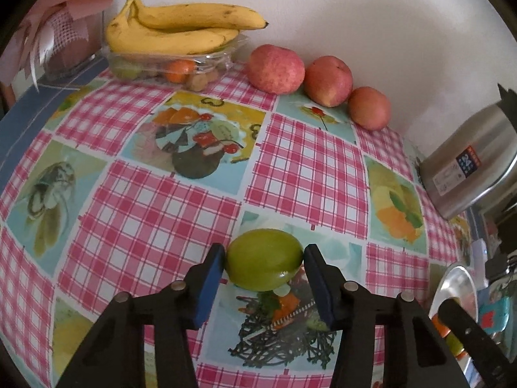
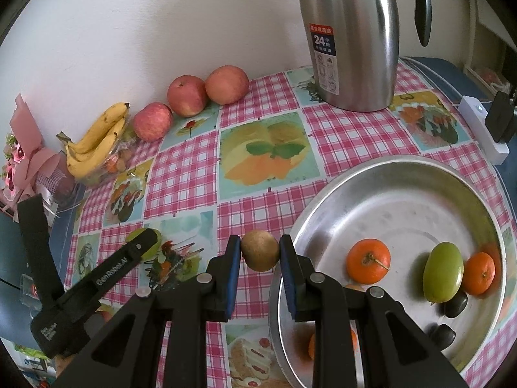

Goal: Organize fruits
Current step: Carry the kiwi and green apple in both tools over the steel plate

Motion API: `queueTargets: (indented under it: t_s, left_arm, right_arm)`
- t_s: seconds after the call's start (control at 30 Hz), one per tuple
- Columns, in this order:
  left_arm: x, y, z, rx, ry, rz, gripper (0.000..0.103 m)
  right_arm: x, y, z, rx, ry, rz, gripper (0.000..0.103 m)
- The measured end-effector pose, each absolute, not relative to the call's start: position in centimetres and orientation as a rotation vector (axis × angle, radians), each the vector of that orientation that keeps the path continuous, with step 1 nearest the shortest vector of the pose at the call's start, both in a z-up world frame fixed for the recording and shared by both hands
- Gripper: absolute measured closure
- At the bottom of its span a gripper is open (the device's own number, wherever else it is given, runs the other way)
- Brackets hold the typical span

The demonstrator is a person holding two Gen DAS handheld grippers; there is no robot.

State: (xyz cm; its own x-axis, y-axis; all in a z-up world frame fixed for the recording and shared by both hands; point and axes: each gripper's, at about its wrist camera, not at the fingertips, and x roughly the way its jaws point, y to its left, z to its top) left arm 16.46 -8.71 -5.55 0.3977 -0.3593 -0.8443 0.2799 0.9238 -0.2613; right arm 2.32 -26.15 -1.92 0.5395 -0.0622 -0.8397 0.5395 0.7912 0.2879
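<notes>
On the checked tablecloth lies a green oval fruit (image 1: 263, 260), and my left gripper (image 1: 263, 253) is down around it, a blue pad touching each side. In the right wrist view that fruit (image 2: 155, 238) peeks out from behind the left gripper's black finger. My right gripper (image 2: 260, 247) is shut on a small brown round fruit (image 2: 260, 252), held just left of the rim of a metal bowl (image 2: 404, 165). In the bowl lie two oranges (image 2: 368, 260), a green fruit (image 2: 442, 271) and some dark fruits (image 2: 455, 304).
Three red apples (image 1: 276, 69) line the back wall. Bananas (image 1: 181, 29) rest on a clear plastic tray (image 1: 213, 61) of small fruits, beside a pink bouquet (image 1: 64, 22). A steel thermos jug (image 2: 349, 38) stands behind the bowl. A white device (image 2: 484, 129) sits at the right edge.
</notes>
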Motion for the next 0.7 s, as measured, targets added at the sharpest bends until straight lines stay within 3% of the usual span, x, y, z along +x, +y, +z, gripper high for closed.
queueTargets:
  t_s: [0.7]
  left_arm:
    - [14.5,-5.4,1.2,-0.192,1.076,-0.384,0.05]
  right_arm:
    - [-0.1,-24.3,0.7,0.533,0.922,-0.376,0.078]
